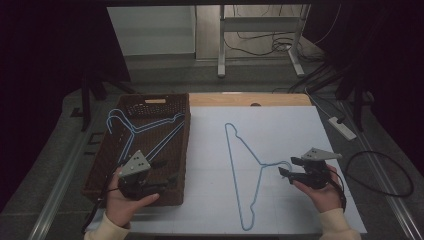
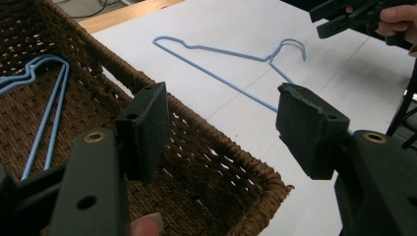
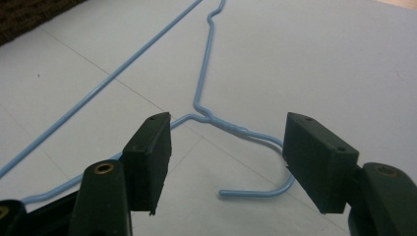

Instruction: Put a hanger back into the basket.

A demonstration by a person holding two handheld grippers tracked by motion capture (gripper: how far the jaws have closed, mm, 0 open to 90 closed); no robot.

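Left tongs (image 1: 159, 176) are spread wide and hold nothing. They hang over the near right corner of the basket (image 1: 111, 131), in a hand (image 1: 125, 202) that comes in from the bottom. Two blue hangers (image 1: 131, 131) lie inside the basket, one on top of the other. In the left gripper view the woven rim (image 2: 206, 135) runs right under the tongs.

To the right of the basket, the table (image 1: 295, 130) has a pale sheet with thin lines on it. One more blue hanger (image 1: 250, 165) lies flat near the middle of the sheet. Its hook (image 3: 265, 189) points to the right.

Right tongs (image 1: 289, 168) are spread wide too, and nothing is between them. They sit just beside the hook, not touching it, held by the other hand (image 1: 324, 194). In the right gripper view the hook curls on the sheet between the two black jaws.

Bare sheet lies all around the hanger, so there is lots of open room. Behind the sheet a wood edge (image 1: 250, 100) shows. Past it, the floor is grey, with desk legs (image 1: 221, 45) and cables (image 1: 260, 42). A power strip (image 1: 342, 128) lies off the right side. The rest of the room is dark.
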